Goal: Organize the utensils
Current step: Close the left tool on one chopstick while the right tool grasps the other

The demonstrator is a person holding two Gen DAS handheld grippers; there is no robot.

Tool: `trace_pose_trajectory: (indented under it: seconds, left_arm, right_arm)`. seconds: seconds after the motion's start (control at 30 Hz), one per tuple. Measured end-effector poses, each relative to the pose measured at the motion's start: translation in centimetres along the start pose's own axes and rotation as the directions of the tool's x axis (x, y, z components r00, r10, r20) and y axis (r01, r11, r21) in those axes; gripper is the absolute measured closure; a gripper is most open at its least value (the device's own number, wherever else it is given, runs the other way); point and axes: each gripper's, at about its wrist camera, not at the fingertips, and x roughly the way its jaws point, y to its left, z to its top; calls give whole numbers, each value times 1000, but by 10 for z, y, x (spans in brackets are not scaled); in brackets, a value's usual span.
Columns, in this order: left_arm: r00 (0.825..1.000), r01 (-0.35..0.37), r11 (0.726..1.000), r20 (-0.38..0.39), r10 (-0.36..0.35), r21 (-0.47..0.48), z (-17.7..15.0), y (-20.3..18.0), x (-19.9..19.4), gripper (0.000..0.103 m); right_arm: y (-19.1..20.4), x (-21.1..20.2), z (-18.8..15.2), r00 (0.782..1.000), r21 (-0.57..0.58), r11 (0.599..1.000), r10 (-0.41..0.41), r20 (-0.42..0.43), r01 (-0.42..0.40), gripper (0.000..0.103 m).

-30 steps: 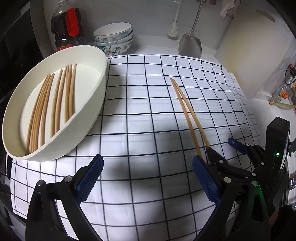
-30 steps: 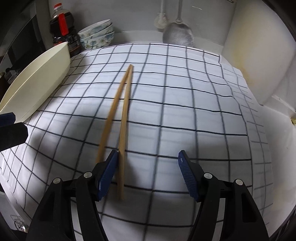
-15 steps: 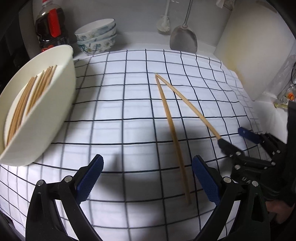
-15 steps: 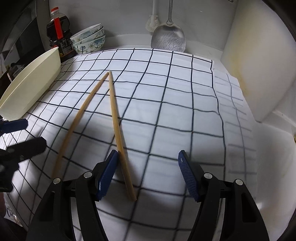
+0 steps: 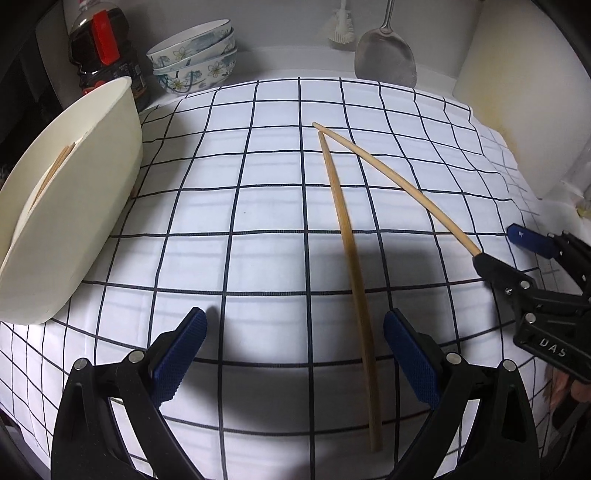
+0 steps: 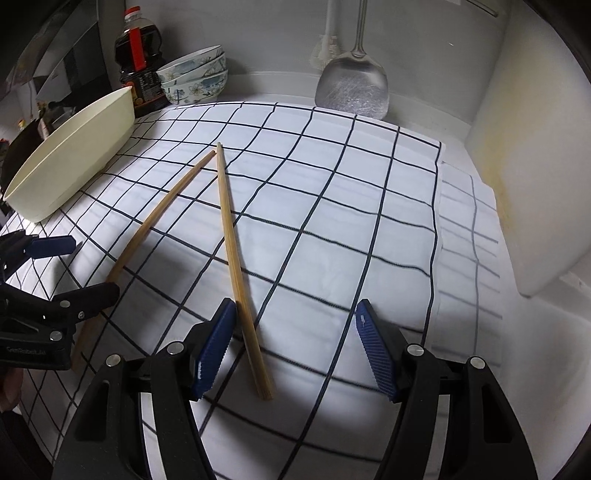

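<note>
Counter corner, grey wall behind, covered by a white cloth (image 5: 258, 206) with a dark grid.

Left gripper (image 5: 295, 354): jaws apart, nothing clamped. One chopstick (image 5: 351, 266) lies on the cloth between its blue pads, closer to the right-hand pad, its near end past the pads toward the camera.

Right gripper (image 6: 295, 350): jaws apart, nothing clamped. The second chopstick (image 6: 236, 266) lies on the cloth between its pads, just beside the left-hand one; whether it touches that pad cannot be told.

Chopsticks together: the far tips sit close to each other near mid-cloth, the near ends splay wide, one toward each gripper.

Outward, left side: cream oval tray (image 5: 92, 206) on the cloth's edge, with several more chopsticks (image 5: 55, 170) lying inside it.

Back left: dark sauce bottle (image 5: 105, 55) with red label, beside a stack of floral bowls (image 5: 195, 55).

Back centre: steel spatula (image 6: 352, 88) standing by the wall, a white brush (image 5: 340, 29) just left of it.

Right: pale cutting board (image 6: 535, 155) propped upright against the wall.
</note>
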Motion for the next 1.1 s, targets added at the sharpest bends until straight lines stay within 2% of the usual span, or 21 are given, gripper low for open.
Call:
trace_pose_trajectory:
  seconds: [0.2, 0.3, 0.4, 0.43, 0.53, 0.57, 0.6, 0.67, 0.7, 0.9, 1.1]
  left_arm:
    - [1000, -10, 1000, 15, 10, -14, 3, -1, 2, 9]
    - [999, -11, 1000, 35, 12, -13, 3, -3, 1, 16]
    - [999, 1, 1000, 47, -2, 12, 4, -9, -2, 33]
    - [999, 6, 1000, 47, -7, 21, 4, -12, -3, 42]
    - [999, 15, 999, 52, -16, 30, 4, -17, -6, 58]
    - [998, 17, 999, 54, -18, 30, 4, -18, -6, 67]
    - [998, 20, 999, 56, -22, 31, 4, -18, -7, 71]
    - [998, 30, 999, 55, -32, 37, 5, -19, -7, 90]
    - [998, 41, 998, 51, -43, 44, 5, -20, -7, 95]
    - [997, 65, 995, 30, -67, 72, 4, -19, -8, 96]
    - [993, 113, 988, 31, -116, 104, 6, -11, -28, 96]
  right_arm:
    - [3, 6, 11, 999, -62, 997, 48, -5, -48, 43]
    - [7, 8, 15, 998, -88, 994, 60, -1, -60, 48]
    - [10, 10, 18, 997, -107, 992, 72, 1, -71, 55]
    - [11, 11, 19, 997, -112, 991, 74, 2, -73, 57]
    - [18, 11, 20, 996, -139, 987, 86, 5, -84, 73]
    - [21, 11, 21, 996, -153, 984, 90, 4, -88, 81]
    - [24, 11, 21, 996, -161, 983, 91, 5, -89, 88]
    - [29, 12, 20, 997, -180, 981, 82, 8, -79, 95]
    - [30, 11, 20, 997, -182, 980, 78, 10, -75, 96]
    - [28, 11, 20, 997, -124, 990, 74, 7, -73, 97]
    - [23, -5, 18, 998, 7, 998, 70, 3, -70, 97]
